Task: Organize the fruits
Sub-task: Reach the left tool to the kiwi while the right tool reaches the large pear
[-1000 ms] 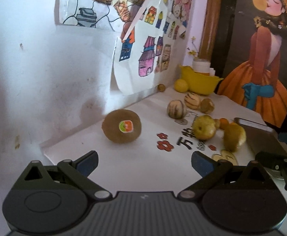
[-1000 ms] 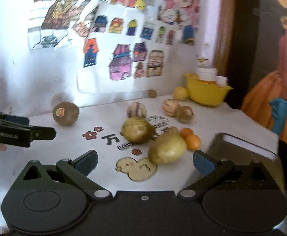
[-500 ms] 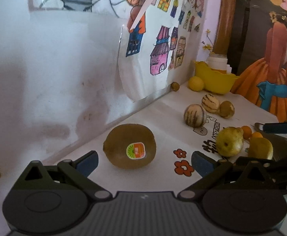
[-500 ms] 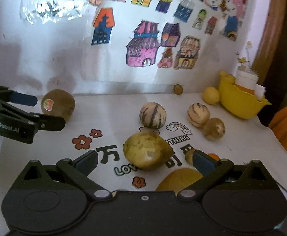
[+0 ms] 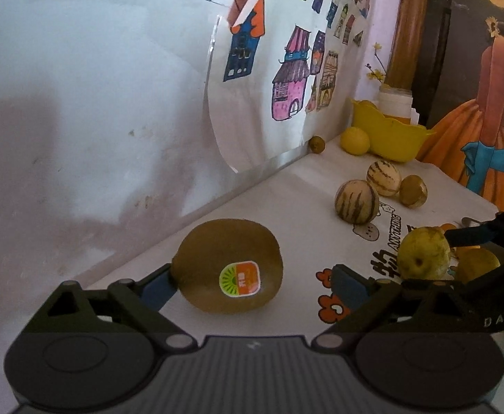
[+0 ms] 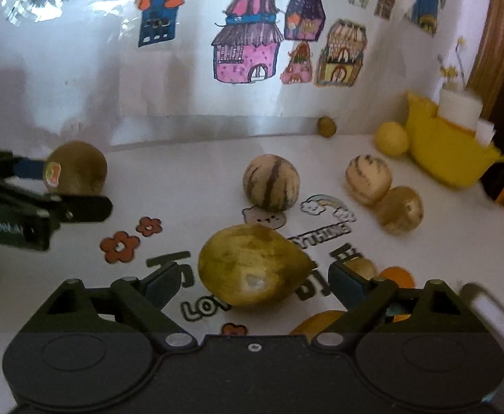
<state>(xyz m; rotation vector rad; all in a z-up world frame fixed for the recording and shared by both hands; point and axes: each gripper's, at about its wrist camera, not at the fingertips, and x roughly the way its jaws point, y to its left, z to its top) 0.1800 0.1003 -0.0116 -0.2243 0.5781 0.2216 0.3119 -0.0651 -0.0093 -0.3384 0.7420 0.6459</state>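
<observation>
Now both closing claws straddle fruit: left claw (image 5: 252, 284) kiwi (image 5: 229, 265), right claw (image 6: 248, 283) pear (image 6: 252, 272).

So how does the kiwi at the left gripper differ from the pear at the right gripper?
The kiwi is brown and carries a sticker; the pear is mottled yellow-green with none. The kiwi is a rounded oval; the pear tapers to a point. Both lie on the white table, each between closing jaws that have not yet gripped it.

A: Left gripper (image 5: 252, 281) moved in on the kiwi (image 5: 229, 265), now between its closing jaws.

B: Right gripper (image 6: 248, 281)?

A: Tilted down, closed in on the yellow pear (image 6: 253, 270); its jaws were narrowing too.
</observation>
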